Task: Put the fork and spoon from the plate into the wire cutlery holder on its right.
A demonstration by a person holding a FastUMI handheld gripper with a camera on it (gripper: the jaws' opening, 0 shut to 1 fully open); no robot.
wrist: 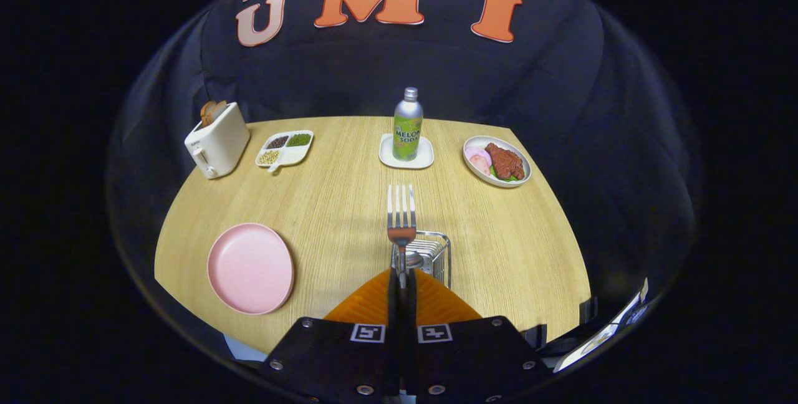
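Jaws closed on the fork handle, gripper holding it with tines pointing far, long axis straight ahead along the fingers. Wire cutlery holder sits on the desk directly below the fork, right of the bare pink plate. Looks like the spoon is in the holder, unclear. Next: lower and release.

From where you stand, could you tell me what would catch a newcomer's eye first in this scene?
The fork stands out first, clamped upright in the claw, tines up, above the wire cutlery holder. Left of that lies the empty pink plate. Beyond, a green soda bottle stands on a white coaster at the table's far side.
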